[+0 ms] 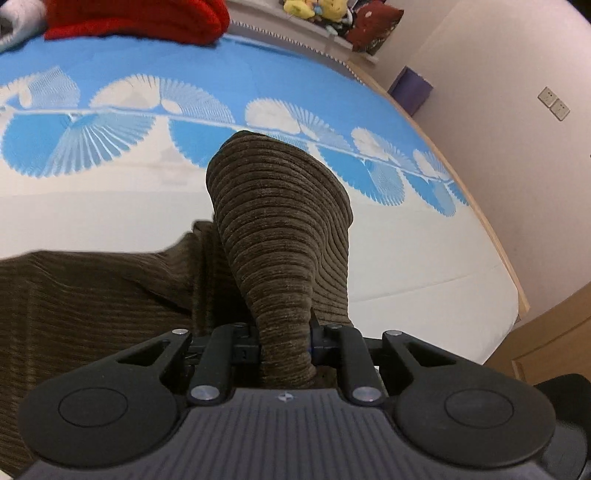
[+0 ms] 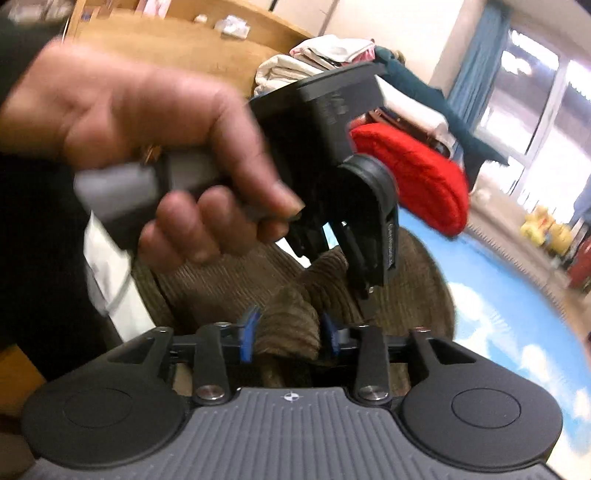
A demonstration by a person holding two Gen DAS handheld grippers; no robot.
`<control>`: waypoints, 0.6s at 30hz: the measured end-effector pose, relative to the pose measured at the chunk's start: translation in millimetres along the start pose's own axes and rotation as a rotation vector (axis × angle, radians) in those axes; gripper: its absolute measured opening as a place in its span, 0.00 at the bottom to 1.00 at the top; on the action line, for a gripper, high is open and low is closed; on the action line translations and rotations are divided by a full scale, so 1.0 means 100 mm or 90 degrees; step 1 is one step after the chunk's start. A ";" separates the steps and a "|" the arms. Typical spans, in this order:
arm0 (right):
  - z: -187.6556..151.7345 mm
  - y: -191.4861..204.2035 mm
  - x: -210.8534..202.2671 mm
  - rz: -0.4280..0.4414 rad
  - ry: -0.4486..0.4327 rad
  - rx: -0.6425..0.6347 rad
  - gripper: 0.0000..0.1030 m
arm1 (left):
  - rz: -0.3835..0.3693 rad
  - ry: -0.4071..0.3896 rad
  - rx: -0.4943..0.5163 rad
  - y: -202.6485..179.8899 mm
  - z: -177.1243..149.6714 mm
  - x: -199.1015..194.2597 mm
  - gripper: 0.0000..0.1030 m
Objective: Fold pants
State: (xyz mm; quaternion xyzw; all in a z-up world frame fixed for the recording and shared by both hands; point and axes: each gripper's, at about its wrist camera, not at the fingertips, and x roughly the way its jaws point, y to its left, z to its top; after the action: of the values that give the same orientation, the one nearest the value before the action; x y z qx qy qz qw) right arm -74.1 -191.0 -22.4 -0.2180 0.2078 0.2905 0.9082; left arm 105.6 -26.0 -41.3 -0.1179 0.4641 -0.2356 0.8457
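Observation:
Brown corduroy pants (image 1: 280, 229) lie on a bed with a blue and white cover (image 1: 184, 74). My left gripper (image 1: 286, 345) is shut on a bunched fold of the pants, which rises in a hump ahead of it. My right gripper (image 2: 290, 332) is shut on another bunch of the pants (image 2: 295, 314) between its blue pads (image 2: 249, 328). In the right wrist view the person's hand (image 2: 147, 122) holds the left gripper (image 2: 365, 236) just ahead, pointing down at the same cloth.
A red knit garment (image 1: 140, 18) lies at the far side of the bed; it also shows in the right wrist view (image 2: 417, 173). Plush toys (image 1: 317, 9), a dark red cushion (image 1: 373, 26), a purple box (image 1: 410, 90), stacked laundry (image 2: 332, 59).

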 end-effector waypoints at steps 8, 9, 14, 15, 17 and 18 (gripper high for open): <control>0.24 -1.22 -0.19 0.171 -0.009 0.343 0.63 | 0.017 -0.023 -0.008 0.57 0.11 -0.68 0.18; 0.25 -1.36 -0.20 0.161 -0.010 0.357 0.63 | 0.020 -0.027 -0.009 0.68 0.14 -0.77 0.18; 0.21 -1.75 -0.03 0.068 0.013 0.382 0.63 | 0.069 -0.069 -0.034 1.35 0.07 -1.22 0.18; 0.17 -1.75 0.06 0.059 0.016 0.392 0.63 | 0.077 -0.084 -0.082 1.57 -0.02 -1.28 0.17; 0.03 -1.75 0.21 0.063 0.021 0.437 0.62 | 0.106 -0.064 -0.188 1.91 -0.17 -1.34 0.17; 0.00 -1.73 0.32 0.077 0.044 0.456 0.61 | 0.127 -0.065 -0.211 2.00 -0.21 -1.38 0.17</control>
State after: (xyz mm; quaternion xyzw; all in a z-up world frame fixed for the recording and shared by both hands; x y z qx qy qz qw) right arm 56.7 -303.9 8.9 0.1165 0.3393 0.2448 0.9007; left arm 82.8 216.5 -35.4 -0.2210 0.4628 -0.0648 0.8560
